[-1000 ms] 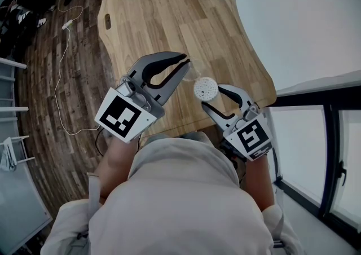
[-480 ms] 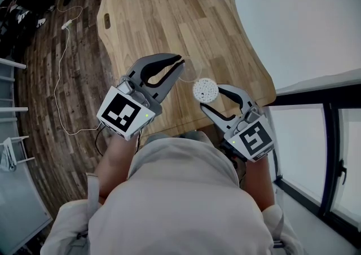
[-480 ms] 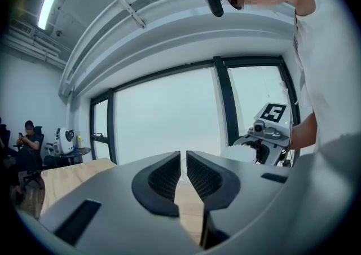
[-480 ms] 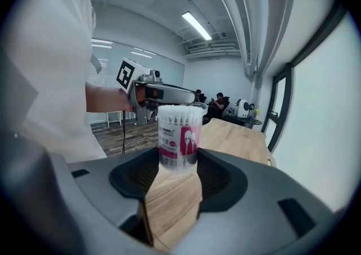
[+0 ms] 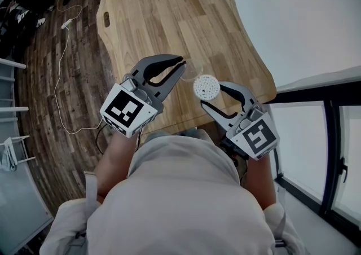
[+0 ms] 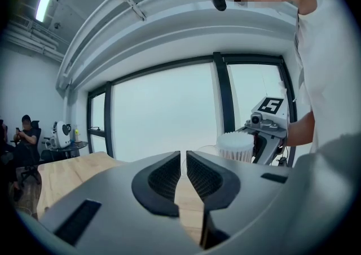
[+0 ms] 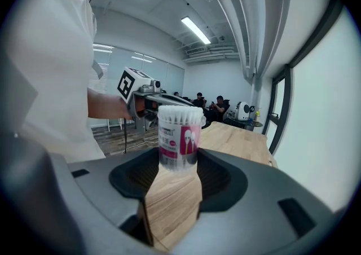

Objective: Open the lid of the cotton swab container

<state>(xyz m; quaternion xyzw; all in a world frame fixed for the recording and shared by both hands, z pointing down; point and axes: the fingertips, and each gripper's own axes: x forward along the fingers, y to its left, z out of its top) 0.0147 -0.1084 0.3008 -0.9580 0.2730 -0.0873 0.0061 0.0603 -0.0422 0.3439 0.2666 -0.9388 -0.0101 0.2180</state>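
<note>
wooden table beside windows, swab container

cotton swab container label, print illegible

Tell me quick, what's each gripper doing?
Left gripper: closed, seemingly pinching the thin clear plastic lid.
Right gripper: closed on the round clear cotton swab container.

Clear plastic container, lid; wooden table.
</note>
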